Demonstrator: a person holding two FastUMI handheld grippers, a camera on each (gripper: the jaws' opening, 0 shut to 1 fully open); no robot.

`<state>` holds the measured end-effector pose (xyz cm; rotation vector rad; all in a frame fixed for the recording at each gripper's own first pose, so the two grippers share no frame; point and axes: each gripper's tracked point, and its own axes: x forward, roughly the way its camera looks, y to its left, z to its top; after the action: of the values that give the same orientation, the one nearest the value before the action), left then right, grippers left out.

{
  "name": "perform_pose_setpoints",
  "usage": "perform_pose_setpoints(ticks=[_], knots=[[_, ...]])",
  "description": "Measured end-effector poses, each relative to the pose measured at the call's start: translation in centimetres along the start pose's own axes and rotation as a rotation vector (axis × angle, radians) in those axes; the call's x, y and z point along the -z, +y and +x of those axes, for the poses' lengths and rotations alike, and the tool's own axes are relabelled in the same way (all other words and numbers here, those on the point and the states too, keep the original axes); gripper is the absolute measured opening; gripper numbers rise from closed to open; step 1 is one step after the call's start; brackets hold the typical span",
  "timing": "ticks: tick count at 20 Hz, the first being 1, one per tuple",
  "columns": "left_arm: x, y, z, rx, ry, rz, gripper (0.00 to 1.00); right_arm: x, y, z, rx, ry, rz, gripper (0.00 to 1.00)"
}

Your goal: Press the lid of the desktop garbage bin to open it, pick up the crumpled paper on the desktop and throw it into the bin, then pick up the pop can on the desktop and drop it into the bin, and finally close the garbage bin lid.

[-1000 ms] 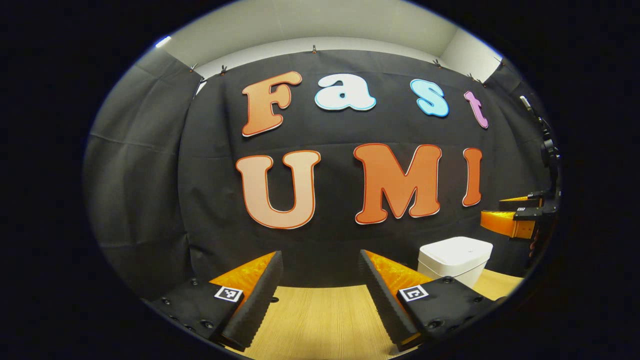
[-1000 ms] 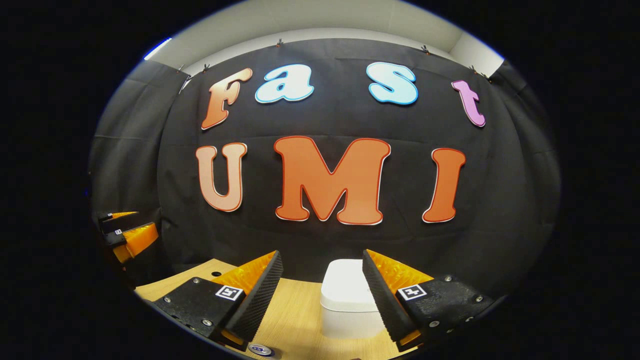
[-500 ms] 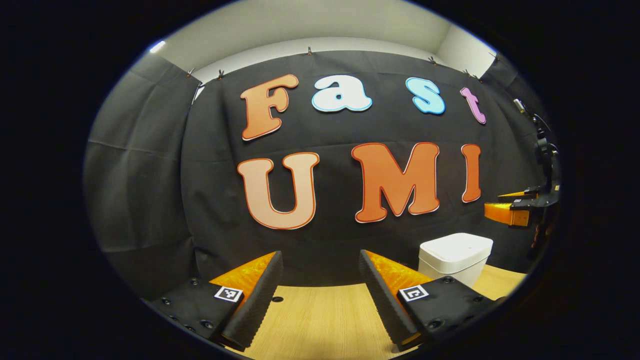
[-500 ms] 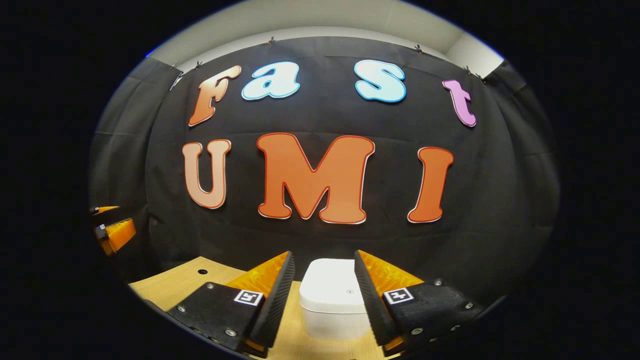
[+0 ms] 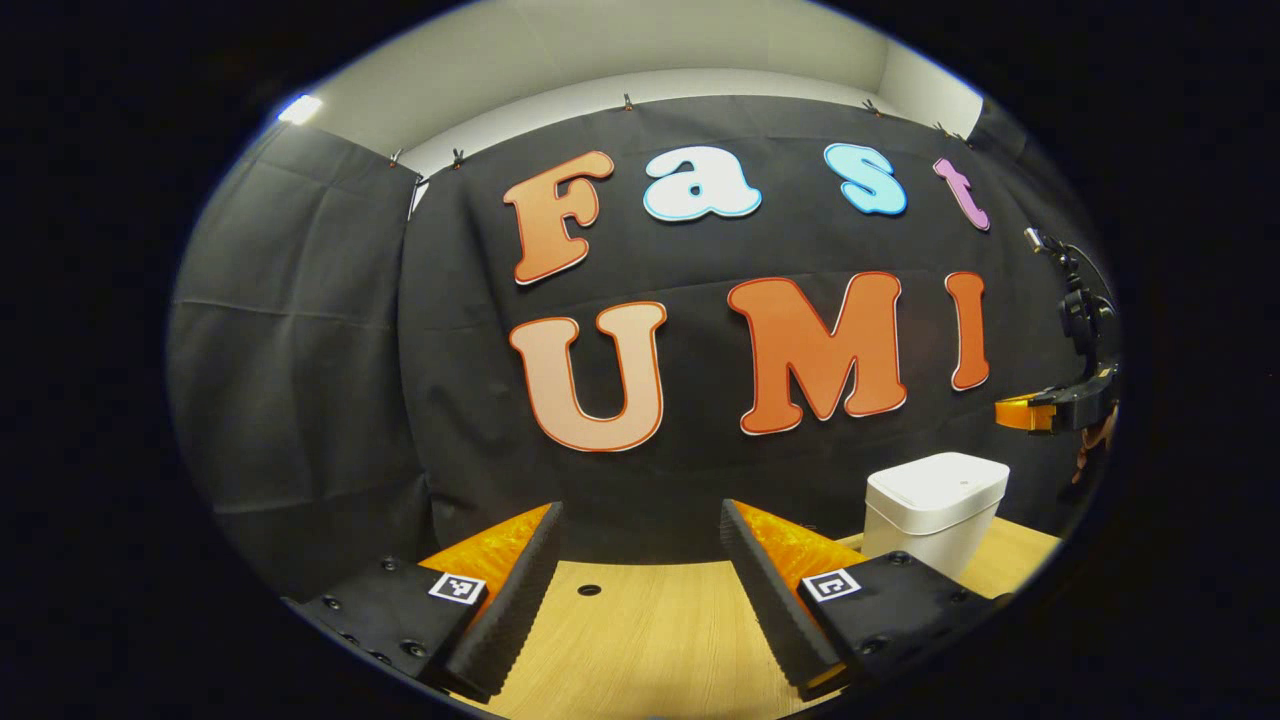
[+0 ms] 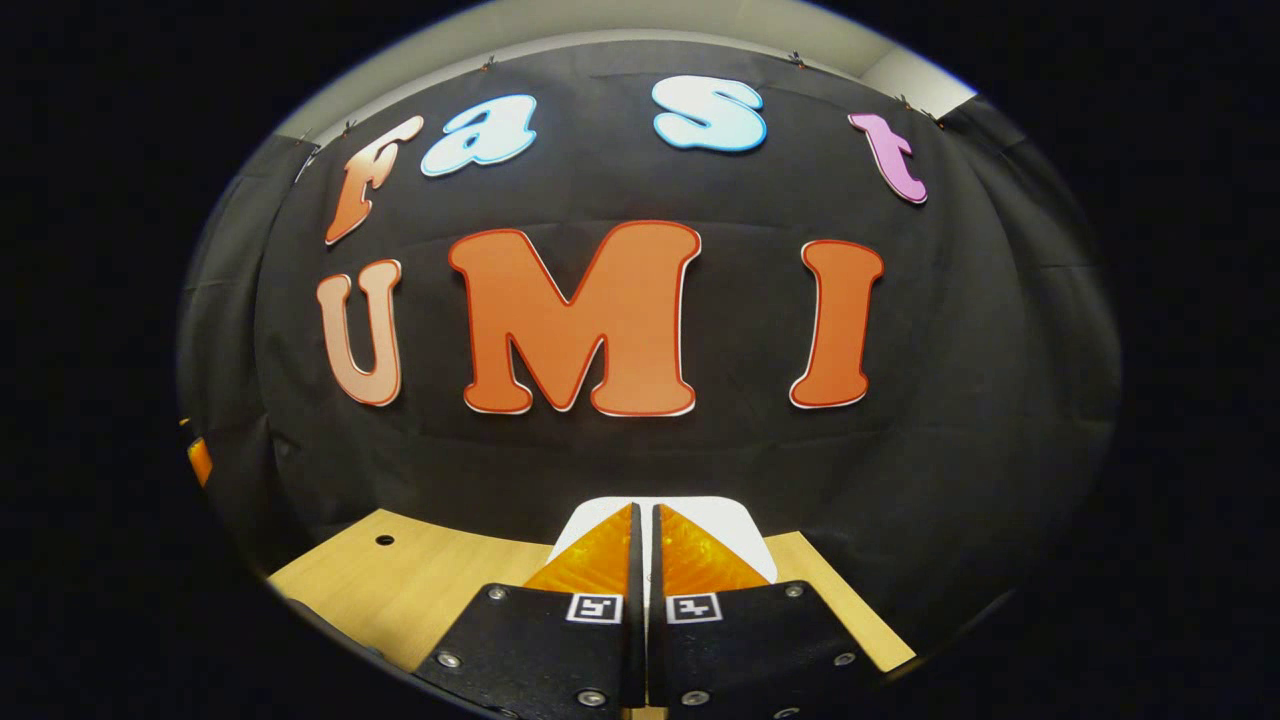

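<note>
A small white garbage bin (image 5: 935,505) with its lid down stands on the wooden desktop (image 5: 650,630) at the right of the left gripper view. My left gripper (image 5: 640,530) is open over bare wood, well to the left of the bin. In the right gripper view the bin's white lid (image 6: 745,530) lies directly behind my right gripper (image 6: 645,515), whose fingers are closed together with nothing between them, just above the lid. The right gripper (image 5: 1040,412) also appears at the far right of the left gripper view, hovering above the bin.
The black cloth wall rises right behind the desk. A small round hole (image 5: 589,590) is in the desktop near the wall; one hole (image 6: 384,539) shows at the left in the right gripper view. The desk's right edge (image 6: 850,610) runs beside the bin.
My right gripper has closed from wide open to shut and moved forward over the bin lid. The left gripper view has shifted slightly, the bin now sitting a little higher and further right.
</note>
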<state>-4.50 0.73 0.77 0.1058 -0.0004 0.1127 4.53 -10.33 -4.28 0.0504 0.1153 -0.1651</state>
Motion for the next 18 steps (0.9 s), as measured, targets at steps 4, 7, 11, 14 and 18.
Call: perform_pose_setpoints(ticks=[4,7,11,14,18], knots=[[0.2,0.4,-0.7,-0.044,0.014,0.018,1.0,1.7,-0.4,1.7,-0.023,0.041,-0.001,0.01],[0.7,0.2,-1.0,-0.067,0.037,0.027,1.0,3.9,-0.7,3.1,-0.026,0.094,0.004,0.01],[1.2,0.5,-1.6,-0.104,0.063,0.045,1.0,6.1,0.0,4.6,-0.066,0.146,-0.002,0.01],[1.3,0.8,-1.8,-0.129,0.076,0.057,1.0,7.6,0.4,5.4,-0.094,0.18,-0.009,0.01],[1.1,0.9,-2.0,-0.146,0.084,0.077,1.0,9.1,0.4,6.0,-0.109,0.208,-0.017,0.01]])
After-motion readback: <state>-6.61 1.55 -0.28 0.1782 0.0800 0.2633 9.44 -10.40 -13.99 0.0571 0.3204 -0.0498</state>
